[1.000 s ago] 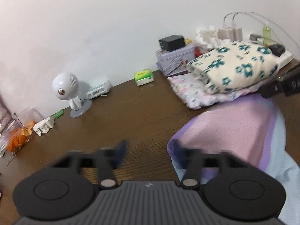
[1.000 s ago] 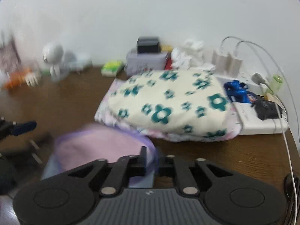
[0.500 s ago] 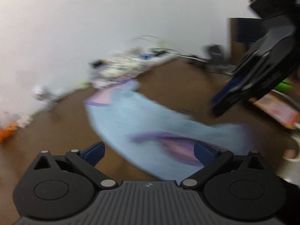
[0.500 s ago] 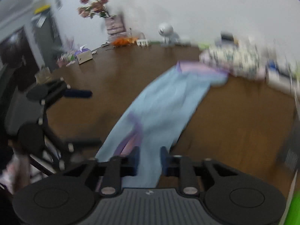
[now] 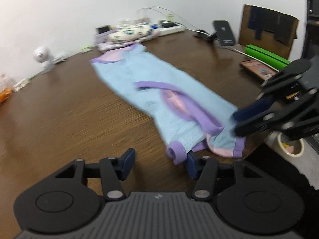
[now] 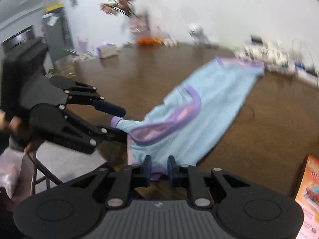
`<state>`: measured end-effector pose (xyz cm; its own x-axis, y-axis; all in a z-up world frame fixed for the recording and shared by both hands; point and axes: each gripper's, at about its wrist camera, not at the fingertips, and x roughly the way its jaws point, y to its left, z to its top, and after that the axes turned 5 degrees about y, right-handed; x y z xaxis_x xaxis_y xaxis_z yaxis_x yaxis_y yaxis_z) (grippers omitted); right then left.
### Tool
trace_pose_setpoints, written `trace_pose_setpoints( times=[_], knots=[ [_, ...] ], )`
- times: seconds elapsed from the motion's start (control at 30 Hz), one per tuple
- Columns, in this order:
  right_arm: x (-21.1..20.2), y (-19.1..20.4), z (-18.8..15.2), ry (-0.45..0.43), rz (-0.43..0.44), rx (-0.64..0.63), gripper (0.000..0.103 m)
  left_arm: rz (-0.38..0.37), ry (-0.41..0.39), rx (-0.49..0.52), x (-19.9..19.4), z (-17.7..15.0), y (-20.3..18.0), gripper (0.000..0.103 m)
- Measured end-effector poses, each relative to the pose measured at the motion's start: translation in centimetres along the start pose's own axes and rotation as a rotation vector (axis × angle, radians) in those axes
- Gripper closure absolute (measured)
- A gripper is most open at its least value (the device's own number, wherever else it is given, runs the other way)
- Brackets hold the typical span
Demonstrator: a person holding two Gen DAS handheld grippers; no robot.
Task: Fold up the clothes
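Observation:
A light blue garment [image 5: 159, 83] with purple trim and pink lining lies stretched lengthwise over the brown table [image 5: 59, 109]. Its near end reaches the table's edge. My left gripper [image 5: 159, 164] is open and its jaws are closing. A rolled purple corner [image 5: 175, 153] lies between them, by the right finger, and the pads do not press it. In the right wrist view that same left gripper [image 6: 119, 120] straddles the corner. My right gripper [image 6: 159, 165] is opening, with the garment's [image 6: 199, 109] purple hem loose in the narrow gap. The left wrist view shows the right gripper [image 5: 247, 117] over the garment's near right corner.
A pile of folded floral clothes [image 5: 129, 32] sits at the far end by the wall, with a power strip and cables. A white camera [image 5: 42, 54] stands at the left. A phone [image 5: 224, 32], cardboard box [image 5: 267, 27], green box [image 5: 267, 54] and booklet [image 5: 257, 69] stand right.
Both grippers have drawn back from the folded pile to the table's near edge, and the garment now lies pulled out long. The right jaws have parted; the left jaws stand narrower than half a second ago.

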<state>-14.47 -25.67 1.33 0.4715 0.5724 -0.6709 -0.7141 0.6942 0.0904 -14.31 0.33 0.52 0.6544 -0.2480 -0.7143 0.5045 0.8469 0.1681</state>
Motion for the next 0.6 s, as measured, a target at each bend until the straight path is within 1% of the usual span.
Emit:
trace_pose_setpoints(
  times=[0.03, 0.07, 0.1, 0.13, 0.17, 0.2, 0.27, 0.33, 0.37, 0.4, 0.47, 0.5, 0.53, 0.6],
  knots=[
    [-0.7, 0.7, -0.2, -0.034, -0.008, -0.04, 0.06, 0.018, -0.046, 0.012, -0.8, -0.3, 0.0, 0.019],
    [-1.1, 1.4, -0.4, -0.067, -0.038, -0.113, 0.036, 0.034, -0.101, 0.039, -1.4, -0.4, -0.3, 0.0],
    [-1.5, 2.1, -0.6, -0.1, -0.069, -0.187, 0.023, 0.047, -0.163, 0.08, -2.1, -0.5, -0.9, 0.0],
    [-1.4, 2.4, -0.7, -0.101, -0.097, -0.232, 0.023, 0.059, -0.225, 0.12, -2.7, -0.5, -1.6, 0.0],
    [-0.9, 2.3, -0.4, -0.085, -0.124, -0.24, 0.023, 0.083, -0.266, 0.14, -2.8, -0.4, -2.0, 0.0],
    [-0.3, 2.3, -0.2, -0.069, -0.15, -0.247, 0.023, 0.116, -0.287, 0.14, -2.4, -0.1, -2.2, 0.0],
    [-0.3, 1.6, 0.1, -0.094, -0.166, -0.183, 0.023, 0.17, -0.319, 0.123, -1.8, 0.3, -2.6, 0.0],
    [-1.6, 0.9, 0.3, -0.161, -0.179, -0.074, 0.023, 0.185, -0.323, 0.052, -1.4, 0.4, -2.3, 0.0],
    [-2.6, 0.8, -0.2, -0.221, -0.197, -0.045, 0.022, 0.192, -0.324, 0.016, -1.2, 0.5, -2.1, 0.0],
    [-3.6, 0.7, -0.7, -0.281, -0.214, -0.015, 0.013, 0.189, -0.315, -0.021, -1.0, 0.5, -1.9, 0.0],
    [-5.5, 0.7, -1.8, -0.41, -0.259, 0.035, 0.0, 0.148, -0.269, -0.118, -0.4, 0.4, -1.4, 0.0],
    [-5.8, 0.9, -2.3, -0.458, -0.277, 0.043, 0.0, 0.097, -0.255, -0.179, -0.2, 0.2, -1.1, 0.0],
    [-5.9, 1.0, -2.6, -0.463, -0.297, 0.061, 0.0, 0.032, -0.244, -0.242, 0.1, 0.1, -0.7, 0.0],
    [-5.7, 1.4, -3.2, -0.464, -0.343, 0.099, 0.0, -0.053, -0.255, -0.335, 0.0, -0.5, -0.2, 0.0]
  ],
)
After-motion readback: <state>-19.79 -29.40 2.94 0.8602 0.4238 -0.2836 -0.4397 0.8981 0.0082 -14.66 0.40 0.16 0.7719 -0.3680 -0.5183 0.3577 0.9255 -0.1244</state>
